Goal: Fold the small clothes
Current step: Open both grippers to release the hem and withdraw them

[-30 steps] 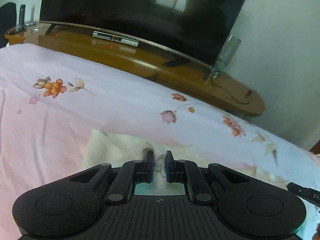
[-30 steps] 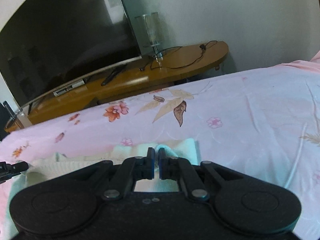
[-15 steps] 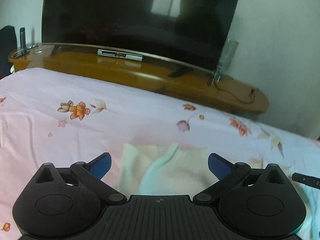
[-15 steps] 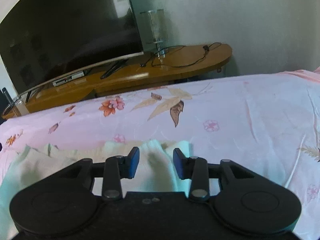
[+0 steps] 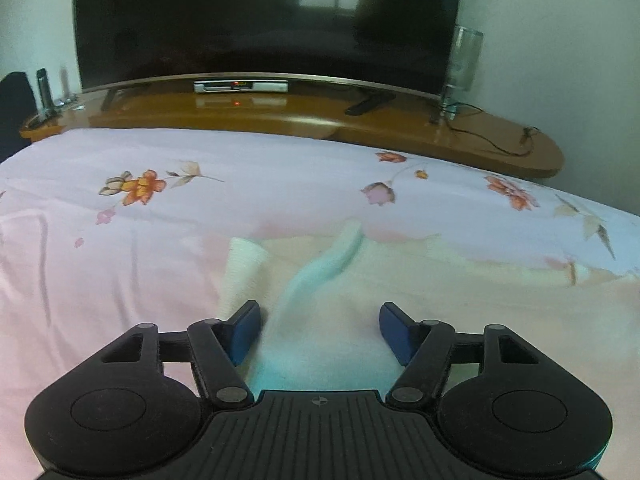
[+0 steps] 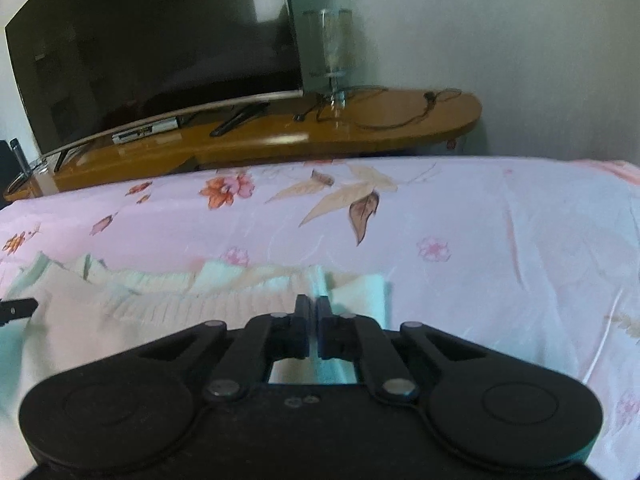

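Between the spread fingers of the left gripper (image 5: 319, 332) lies a cream knitted garment (image 5: 360, 280), spread on the pink floral bedsheet (image 5: 160, 216); a raised fold of it runs forward from the gap, nearer the left blue pad (image 5: 242, 332). Neither pad visibly touches the cloth.

The right gripper (image 6: 313, 316) has its fingers pressed almost together over the garment's ribbed edge (image 6: 168, 300). Whether cloth is pinched between them is hard to tell, since the tips cover that spot.

Motion blur softens the garment in the left view, and each gripper body hides the cloth nearest it. Only the right view shows the ribbing and, at its left edge, a dark tip (image 6: 16, 308) of the other tool. Beyond both pairs of fingers stand a television (image 5: 264, 20) and a wooden console (image 6: 280, 136).
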The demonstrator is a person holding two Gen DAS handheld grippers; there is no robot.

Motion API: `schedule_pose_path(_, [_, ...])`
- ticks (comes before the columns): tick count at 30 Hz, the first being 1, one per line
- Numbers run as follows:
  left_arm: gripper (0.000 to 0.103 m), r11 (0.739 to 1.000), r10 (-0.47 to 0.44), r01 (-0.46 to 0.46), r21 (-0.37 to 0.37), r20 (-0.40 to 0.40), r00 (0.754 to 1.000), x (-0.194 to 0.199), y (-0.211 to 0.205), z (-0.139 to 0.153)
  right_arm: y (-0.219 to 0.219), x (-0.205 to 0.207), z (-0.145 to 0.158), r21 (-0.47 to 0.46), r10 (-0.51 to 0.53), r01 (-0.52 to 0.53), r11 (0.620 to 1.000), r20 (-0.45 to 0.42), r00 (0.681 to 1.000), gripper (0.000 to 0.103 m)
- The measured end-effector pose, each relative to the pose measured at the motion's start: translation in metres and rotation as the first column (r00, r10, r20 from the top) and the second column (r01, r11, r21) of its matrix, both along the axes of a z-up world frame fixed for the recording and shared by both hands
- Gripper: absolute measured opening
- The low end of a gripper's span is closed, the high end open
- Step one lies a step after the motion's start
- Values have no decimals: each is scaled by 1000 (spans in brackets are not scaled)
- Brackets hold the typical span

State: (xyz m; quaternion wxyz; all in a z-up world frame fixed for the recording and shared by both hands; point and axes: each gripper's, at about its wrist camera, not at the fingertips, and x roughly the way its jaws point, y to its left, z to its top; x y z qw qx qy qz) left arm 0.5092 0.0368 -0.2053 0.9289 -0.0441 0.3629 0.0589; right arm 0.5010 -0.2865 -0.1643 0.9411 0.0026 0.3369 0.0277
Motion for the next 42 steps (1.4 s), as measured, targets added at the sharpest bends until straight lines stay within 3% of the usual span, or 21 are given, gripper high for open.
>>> schedule_pose_path(3, [67, 1000, 28, -28, 2, 6, 1000, -3, 2, -1, -5, 6, -12, -22, -44, 43, 999, -52, 998, 4])
schedule_pose_path(6, [67, 999, 40, -39, -23, 25, 999, -10, 3, 8, 0, 1, -10, -37, -45, 44, 998, -40, 998, 5])
schedule_pose_path(8, [67, 1000, -6, 6, -13, 60, 998, -15, -3, 18, -2, -4, 0, 19, -48, 48, 999, -13, 999, 15])
schedule_pose_path(10, [67, 999, -54, 54, 6, 74, 996, -12, -13, 24, 3, -7, 11, 44, -19, 18, 999, 24, 1000, 15])
schedule_pose_path(12, [67, 997, -78, 77, 12, 54, 996, -1, -22, 23, 15, -5, 18, 64, 40, -41, 997, 19, 999, 19])
schedule_pose_path(15, [67, 1000, -29, 29, 6, -20, 999, 24, -20, 9, 38, 4, 11, 66, 101, -99, 993, -32, 994, 19])
schedule_pose_path(18, [67, 1000, -1, 2, 31, -31, 1000, 32, -17, 1, 47, 19, -10, -15, 70, -71, 997, -95, 993, 18])
schedule_pose_path(21, [67, 998, 58, -60, -32, -49, 997, 32, -5, 3, 39, 24, -16, 14, 45, -44, 999, -80, 996, 16])
schedule_pose_path(23, [67, 995, 80, -83, -57, -44, 996, 20, -2, 8, 42, 19, -11, 14, 32, -30, 999, -87, 996, 17])
schedule_pose_path(26, [67, 1000, 25, -26, -10, -5, 1000, -17, -9, 16, 44, -9, 2, 76, 83, -77, 994, -70, 994, 20])
schedule_pose_path(30, [67, 998, -58, 58, -11, 5, 998, -69, -14, 17, 55, -62, 9, 97, 125, -119, 988, -63, 990, 22])
schedule_pose_path(33, [67, 992, -117, 118, 35, -19, 993, -103, -22, 9, 68, -101, 8, 74, 143, -138, 988, -66, 988, 22])
schedule_pose_path(36, [67, 992, -120, 121, 40, -28, 992, -130, -22, 4, 81, -131, -3, 24, 151, -149, 988, -96, 984, 22])
schedule_pose_path(39, [67, 989, -132, 134, 56, -32, 991, -147, -21, 7, 80, -147, -12, 5, 121, -121, 993, -101, 988, 22])
schedule_pose_path(42, [67, 988, -146, 148, 46, -50, 988, -161, -18, 11, 78, -158, -1, 33, 94, -91, 995, -106, 990, 22])
